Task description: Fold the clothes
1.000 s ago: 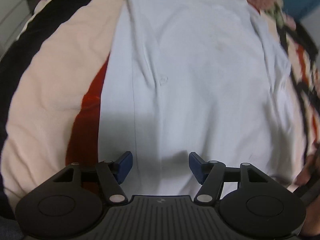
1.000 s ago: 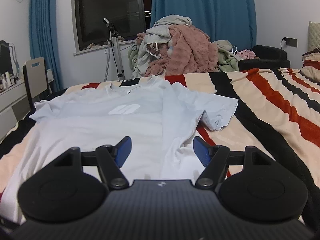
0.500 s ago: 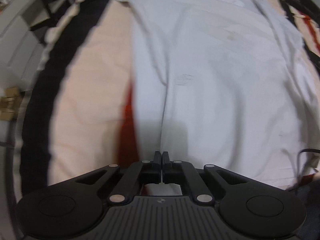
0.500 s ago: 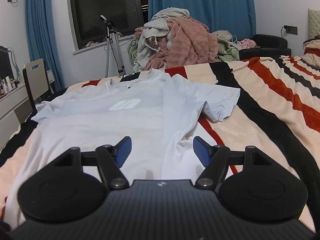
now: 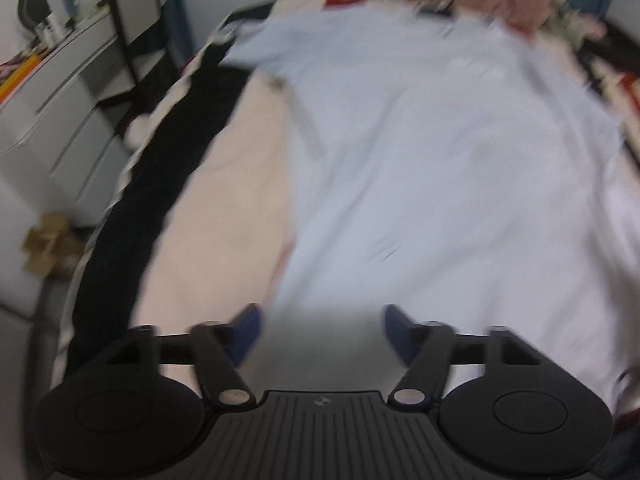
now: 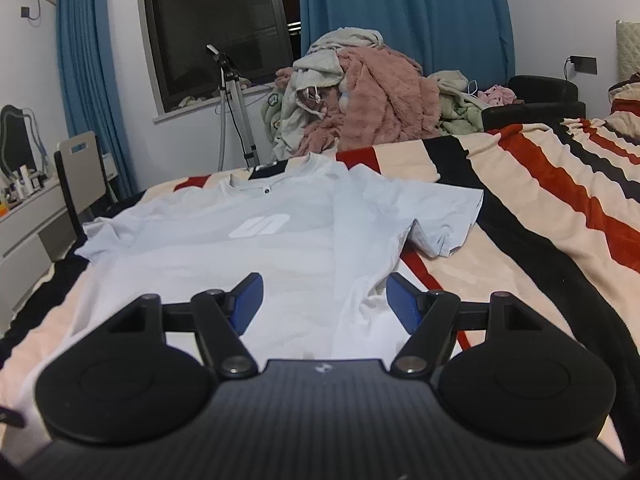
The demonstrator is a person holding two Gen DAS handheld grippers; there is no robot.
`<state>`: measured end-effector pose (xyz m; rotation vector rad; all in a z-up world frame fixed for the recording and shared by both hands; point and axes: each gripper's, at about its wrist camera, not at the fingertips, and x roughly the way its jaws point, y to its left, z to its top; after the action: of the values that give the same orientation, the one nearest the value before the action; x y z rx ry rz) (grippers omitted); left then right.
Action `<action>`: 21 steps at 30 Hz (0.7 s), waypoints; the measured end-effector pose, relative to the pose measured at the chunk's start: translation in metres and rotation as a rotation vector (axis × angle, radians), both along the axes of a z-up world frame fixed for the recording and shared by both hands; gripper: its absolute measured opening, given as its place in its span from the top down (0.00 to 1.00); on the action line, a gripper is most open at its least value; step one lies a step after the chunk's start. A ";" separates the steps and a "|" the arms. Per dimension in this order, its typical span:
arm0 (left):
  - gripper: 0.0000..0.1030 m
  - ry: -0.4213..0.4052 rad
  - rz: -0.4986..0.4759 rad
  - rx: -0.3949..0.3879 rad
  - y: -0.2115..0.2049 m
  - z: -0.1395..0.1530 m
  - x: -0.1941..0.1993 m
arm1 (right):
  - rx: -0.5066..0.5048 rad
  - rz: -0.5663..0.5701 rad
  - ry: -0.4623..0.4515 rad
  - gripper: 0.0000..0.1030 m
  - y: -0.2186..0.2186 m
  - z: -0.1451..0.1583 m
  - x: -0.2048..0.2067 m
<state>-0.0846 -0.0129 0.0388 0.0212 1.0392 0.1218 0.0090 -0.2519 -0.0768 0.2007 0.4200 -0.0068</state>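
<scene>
Both claws, left claw and right claw, gape over the t-shirt.

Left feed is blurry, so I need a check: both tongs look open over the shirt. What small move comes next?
Probably close the right tongs on the T-shirt hem just ahead. Both tongs are open and empty, left tongs included, and the shirt lies flat, unfolded, on the striped blanket.

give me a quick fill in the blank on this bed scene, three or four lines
1. The pale blue t-shirt lies spread on a ____ blanket.
2. The right tool has its fingers ____.
3. The curtains by the window are ____.
4. Beyond the shirt's collar sits a heap of clothes topped with a fluffy ____ garment.

Missing words: striped; open; blue; pink
</scene>
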 end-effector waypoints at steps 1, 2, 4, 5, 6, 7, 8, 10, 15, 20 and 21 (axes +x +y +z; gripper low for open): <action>0.22 -0.036 -0.010 -0.027 -0.009 0.004 0.003 | -0.003 -0.002 -0.006 0.32 0.000 0.001 -0.001; 0.21 -0.060 -0.015 -0.033 -0.011 0.000 0.007 | -0.005 -0.005 -0.011 0.32 -0.001 0.002 -0.002; 0.18 -0.110 -0.026 -0.043 -0.015 -0.006 0.015 | -0.012 -0.010 -0.016 0.32 -0.002 0.002 -0.002; 0.15 -0.134 -0.031 -0.049 -0.017 -0.010 0.019 | -0.015 -0.013 -0.019 0.32 -0.002 0.003 -0.003; 0.13 -0.159 -0.036 -0.054 -0.019 -0.013 0.022 | -0.018 -0.015 -0.022 0.32 -0.003 0.003 -0.003; 0.12 -0.184 -0.041 -0.060 -0.021 -0.017 0.026 | -0.022 -0.018 -0.028 0.32 -0.003 0.003 -0.003; 0.08 -0.209 -0.046 -0.065 -0.023 -0.020 0.030 | -0.027 -0.020 -0.034 0.32 -0.003 0.002 -0.003; 0.01 -0.258 -0.056 -0.076 -0.027 -0.027 0.038 | -0.036 -0.025 -0.047 0.32 -0.003 0.002 -0.003; 0.01 -0.382 -0.081 -0.103 -0.036 -0.044 0.057 | -0.060 -0.033 -0.067 0.32 0.000 -0.002 -0.003; 0.01 -0.406 -0.071 -0.166 -0.023 -0.056 0.070 | -0.053 -0.039 -0.064 0.32 0.001 -0.004 0.003; 0.01 -0.401 -0.063 -0.185 -0.017 -0.059 0.074 | -0.049 -0.041 -0.062 0.32 0.001 -0.005 0.004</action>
<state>-0.0107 -0.0295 -0.0197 -0.1339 0.6452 -0.0282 0.0125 -0.2510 -0.0817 0.1603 0.3530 -0.0511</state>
